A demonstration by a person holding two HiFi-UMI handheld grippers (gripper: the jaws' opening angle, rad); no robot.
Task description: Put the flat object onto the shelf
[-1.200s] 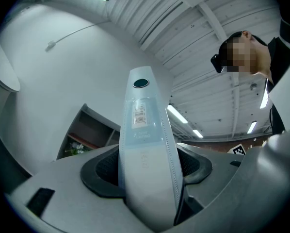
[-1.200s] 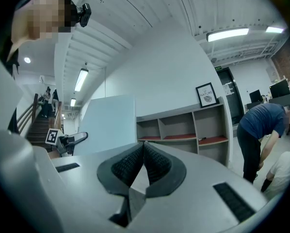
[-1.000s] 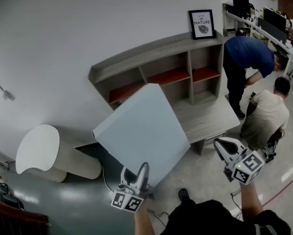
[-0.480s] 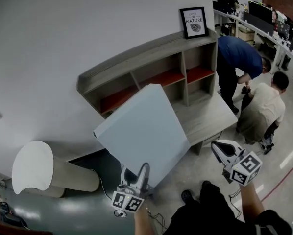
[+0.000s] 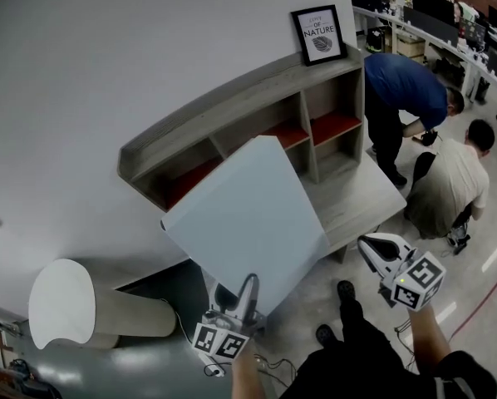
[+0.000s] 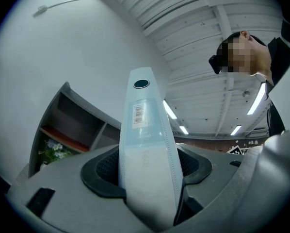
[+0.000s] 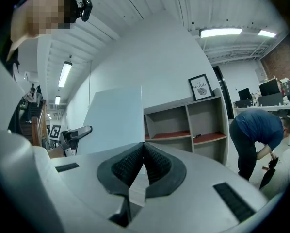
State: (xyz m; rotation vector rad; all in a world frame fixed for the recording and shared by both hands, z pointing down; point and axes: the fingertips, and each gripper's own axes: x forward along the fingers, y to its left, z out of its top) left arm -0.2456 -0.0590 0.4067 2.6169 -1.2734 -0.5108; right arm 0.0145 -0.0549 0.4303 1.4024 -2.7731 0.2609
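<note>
A large pale blue flat box [image 5: 244,219] is held up in front of the grey shelf unit [image 5: 257,110] with red-floored compartments. My left gripper [image 5: 247,293] is shut on its lower edge. In the left gripper view the box [image 6: 146,144] stands edge-on between the black pads [image 6: 104,166], a barcode label facing me. My right gripper [image 5: 373,246] hangs to the right of the box, apart from it, its pads [image 7: 157,161] pressed together on nothing. The right gripper view shows the box [image 7: 113,120] to its left and the shelf [image 7: 186,123] behind it.
A framed print [image 5: 319,34] stands on the shelf top. Two people [image 5: 415,90] bend and crouch beside the shelf's right end. A low grey desk surface [image 5: 356,202] juts out under the shelf. A white rounded cylinder [image 5: 66,306] lies at the lower left.
The shelf and the people have shifted in the head view as the person has moved closer. The box stays in my left gripper; the right gripper has drifted slightly.
</note>
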